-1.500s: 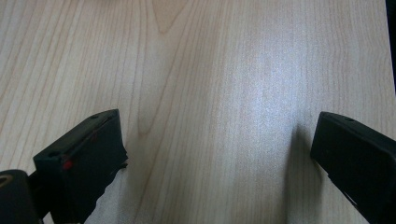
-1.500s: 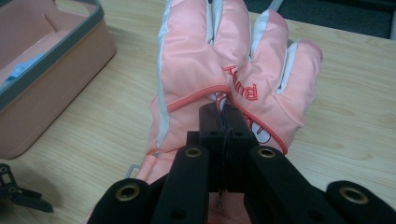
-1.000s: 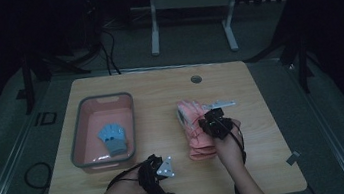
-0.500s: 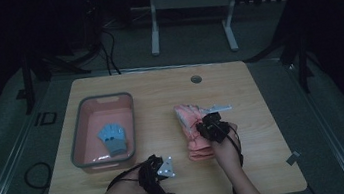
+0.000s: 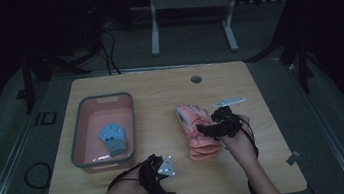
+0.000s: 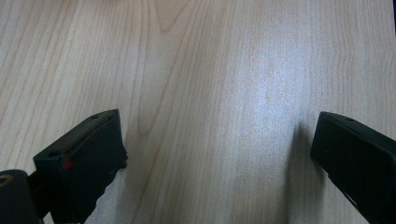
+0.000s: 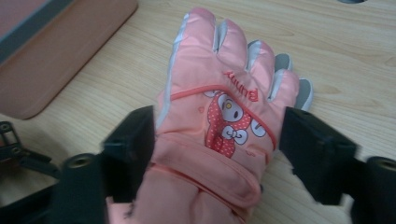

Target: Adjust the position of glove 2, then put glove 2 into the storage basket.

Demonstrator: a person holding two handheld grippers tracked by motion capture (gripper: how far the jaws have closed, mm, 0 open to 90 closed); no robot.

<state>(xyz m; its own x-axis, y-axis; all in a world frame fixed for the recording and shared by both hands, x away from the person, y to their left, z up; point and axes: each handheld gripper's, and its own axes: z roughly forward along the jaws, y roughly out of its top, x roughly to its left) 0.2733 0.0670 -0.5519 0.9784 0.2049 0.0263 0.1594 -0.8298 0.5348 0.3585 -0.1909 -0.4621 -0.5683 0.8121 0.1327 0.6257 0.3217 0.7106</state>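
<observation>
right tool (image 7: 217, 154) has just spread its jaws, straddling the pink glove (image 7: 224, 116) widthwise, fingers pointing away; left tool (image 6: 219, 154) gapes over bare tabletop (image 6: 210, 70).

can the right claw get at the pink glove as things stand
Probably yes: the right claw has just been opening, and its jaws straddle the pink glove flat on the table, with nothing in between.

Light wooden table (image 5: 158, 86) with a pink bin (image 5: 78, 142), a pink glove (image 5: 195, 129) and a small grey plate (image 5: 228, 102).
</observation>
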